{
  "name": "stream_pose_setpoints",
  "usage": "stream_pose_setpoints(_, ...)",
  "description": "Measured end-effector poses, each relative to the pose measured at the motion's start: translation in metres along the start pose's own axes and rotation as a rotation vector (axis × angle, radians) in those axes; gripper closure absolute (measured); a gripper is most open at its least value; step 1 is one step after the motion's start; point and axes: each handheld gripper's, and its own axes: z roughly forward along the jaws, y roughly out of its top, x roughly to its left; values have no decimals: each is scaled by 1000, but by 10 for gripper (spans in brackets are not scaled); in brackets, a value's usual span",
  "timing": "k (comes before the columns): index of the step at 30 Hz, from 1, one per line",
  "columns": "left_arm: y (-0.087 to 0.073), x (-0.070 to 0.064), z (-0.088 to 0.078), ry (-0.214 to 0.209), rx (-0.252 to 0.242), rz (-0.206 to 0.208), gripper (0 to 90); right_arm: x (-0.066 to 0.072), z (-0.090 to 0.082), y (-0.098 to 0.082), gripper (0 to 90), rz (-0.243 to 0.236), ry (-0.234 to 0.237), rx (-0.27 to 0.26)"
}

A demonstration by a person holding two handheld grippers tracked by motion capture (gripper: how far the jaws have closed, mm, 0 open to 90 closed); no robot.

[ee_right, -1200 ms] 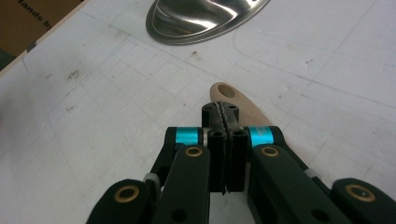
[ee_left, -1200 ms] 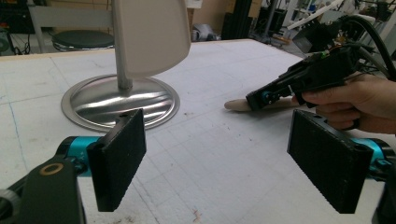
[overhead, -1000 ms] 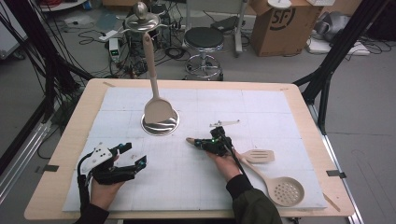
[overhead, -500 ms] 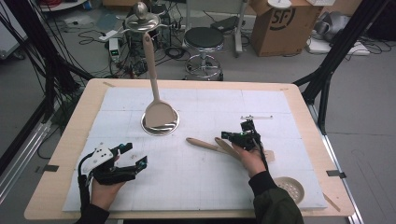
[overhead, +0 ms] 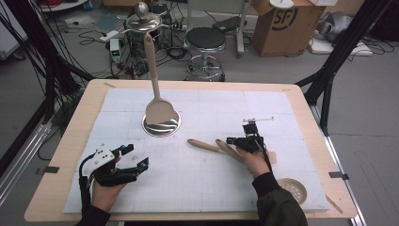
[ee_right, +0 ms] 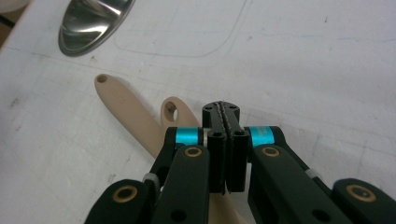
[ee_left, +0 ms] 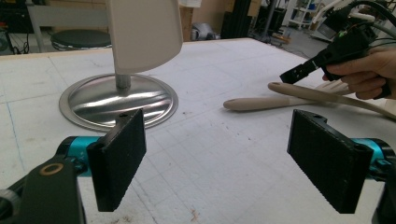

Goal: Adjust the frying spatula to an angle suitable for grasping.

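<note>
Here, close to the person, the left gripper [overhead: 123,165] rests on the desk [overhead: 66,188] with its fingers [ee_left: 119,156] spread wide and nothing between them. The right gripper [overhead: 243,139] hangs just above two wooden spoons. Its fingers [ee_right: 223,144] are pressed flat together and hold nothing.

The two spoon handles [ee_right: 128,112] lie side by side on the white mat [overhead: 282,108], touching or nearly so, right under the right gripper. They look light, hard and smooth. They will not bend, but smooth wood could slip. A good place to grab looks like the middle of one handle, across its thin side. Because the handles lie so close, the fingers might catch both at once.

A spoon with holes [overhead: 291,189] lies nearer the person than the handles, by the desk edge.

Farther back from the handles stands a shiny metal stand [overhead: 161,126] with a wooden turner [overhead: 155,94] upright in it. It is well apart and not in the way.
</note>
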Motion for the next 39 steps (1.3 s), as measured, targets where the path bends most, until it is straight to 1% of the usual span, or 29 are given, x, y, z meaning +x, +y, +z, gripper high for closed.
stream_pose_setpoints(3, 0, 0, 0, 1, 0, 0, 200, 2, 1, 0, 896, -8, -10, 13)
stream_pose_setpoints(5, 0, 0, 0, 0, 0, 2, 200, 3, 2, 0, 896, -8, -17, 32)
stream_pose_setpoints(7, 0, 0, 0, 1, 0, 2, 200, 4, 3, -1, 896, -22, -21, 54)
stream_pose_setpoints(9, 0, 0, 0, 0, 0, 0, 200, 6, 4, -2, 896, -29, -10, 70)
stream_pose_setpoints(12, 0, 0, 1, 0, 0, 0, 200, 11, 5, -3, 895, -53, 3, 85)
stream_pose_setpoints(14, 0, 0, 1, 0, 0, 0, 200, 15, 6, -5, 895, -69, 26, 99)
stream_pose_setpoints(16, 0, 0, 1, 0, 0, 0, 200, 20, 7, -6, 894, -86, 28, 97)
stream_pose_setpoints(17, 0, 0, 1, -1, -1, 1, 200, 22, 7, -6, 895, -92, 47, 93)
stream_pose_setpoints(18, 0, 0, 1, 0, -1, 1, 200, 24, 8, -7, 895, -89, 75, 104)
stream_pose_setpoints(19, 0, 0, 1, 0, -2, 0, 200, 27, 9, -8, 894, -95, 88, 112)
stream_pose_setpoints(21, 0, 0, 0, -1, -2, 0, 200, 32, 12, -9, 895, -117, 96, 124)
stream_pose_setpoints(22, 0, 0, 0, 0, -2, 0, 200, 34, 13, -10, 894, -120, 99, 127)
stream_pose_setpoints(23, 0, 0, 0, -2, -2, -1, 200, 35, 14, -10, 894, -125, 96, 125)
stream_pose_setpoints(27, 0, 0, 0, -1, -2, -1, 200, 37, 14, -9, 892, -138, 121, 108)
stream_pose_setpoints(29, 0, 0, 0, -1, -2, -1, 200, 38, 13, -8, 859, -139, 127, 86)
stream_pose_setpoints(30, 0, 0, 0, -1, -1, -1, 200, 38, 12, -7, 854, -142, 137, 73)
stream_pose_setpoints(31, 0, 0, 1, 0, -2, 0, 200, 38, 12, -6, 834, -143, 142, 66)
stream_pose_setpoints(33, 0, 0, 1, -1, -2, 0, 200, 40, 13, -5, 833, -144, 142, 64)
stream_pose_setpoints(39, 0, 0, 0, -2, -3, -3, 200, 45, 19, 0, 722, -152, 153, 59)
